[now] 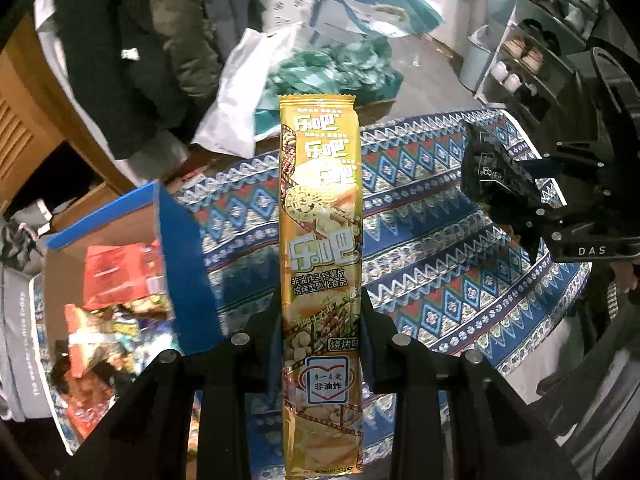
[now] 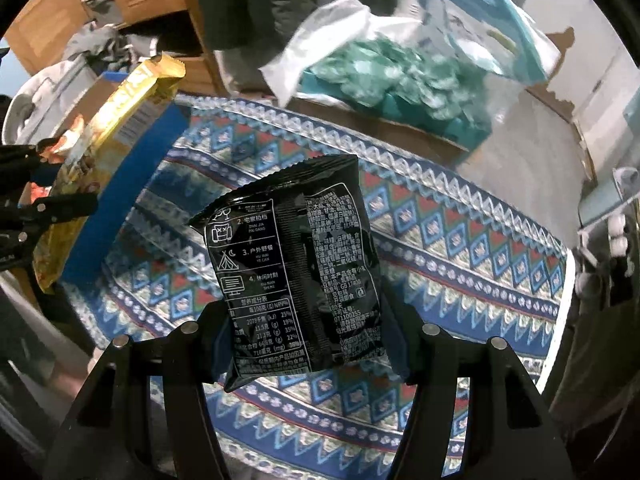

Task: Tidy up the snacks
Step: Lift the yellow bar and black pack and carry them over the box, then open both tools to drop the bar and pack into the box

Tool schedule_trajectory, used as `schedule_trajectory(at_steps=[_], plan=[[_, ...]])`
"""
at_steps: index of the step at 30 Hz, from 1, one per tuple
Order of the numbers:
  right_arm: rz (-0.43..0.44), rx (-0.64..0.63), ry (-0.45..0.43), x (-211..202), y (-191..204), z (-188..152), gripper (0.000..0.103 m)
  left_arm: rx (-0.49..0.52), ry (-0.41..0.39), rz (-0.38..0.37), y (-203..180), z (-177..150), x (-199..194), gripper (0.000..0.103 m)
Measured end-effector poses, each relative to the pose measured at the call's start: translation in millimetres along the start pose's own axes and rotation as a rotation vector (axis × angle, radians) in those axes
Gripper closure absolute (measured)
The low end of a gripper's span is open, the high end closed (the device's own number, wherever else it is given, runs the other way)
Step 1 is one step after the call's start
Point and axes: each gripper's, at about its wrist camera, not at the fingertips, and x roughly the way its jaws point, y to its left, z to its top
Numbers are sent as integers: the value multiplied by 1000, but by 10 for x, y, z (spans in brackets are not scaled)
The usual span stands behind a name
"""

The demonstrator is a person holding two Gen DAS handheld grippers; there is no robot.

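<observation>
My left gripper (image 1: 320,312) is shut on a long yellow chip packet (image 1: 320,208), held upright above the patterned tablecloth (image 1: 440,248). The packet also shows at the left of the right wrist view (image 2: 116,120). My right gripper (image 2: 308,332) is shut on a black snack packet (image 2: 296,264), held above the cloth. That black packet (image 1: 492,176) and the right gripper (image 1: 560,216) show at the right of the left wrist view. A blue-edged cardboard box (image 1: 176,220) at the left holds several colourful snack packets (image 1: 116,280).
Behind the table lie a white bag (image 1: 236,96), a box of green packets (image 1: 332,68) and a teal bag (image 1: 372,4). A shoe rack (image 1: 532,48) stands at the back right. Wooden furniture (image 1: 24,128) and dark coats (image 1: 120,48) are at the back left.
</observation>
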Motion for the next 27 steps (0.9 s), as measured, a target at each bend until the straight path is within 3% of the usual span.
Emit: schedule_trajectory(at_steps=[11, 27], plan=[[58, -83, -33, -98, 592, 403, 41, -86, -39, 47, 615, -254, -333, 71], [146, -229, -29, 95, 1845, 1114, 41, -242, -84, 127, 1559, -739, -616, 71]])
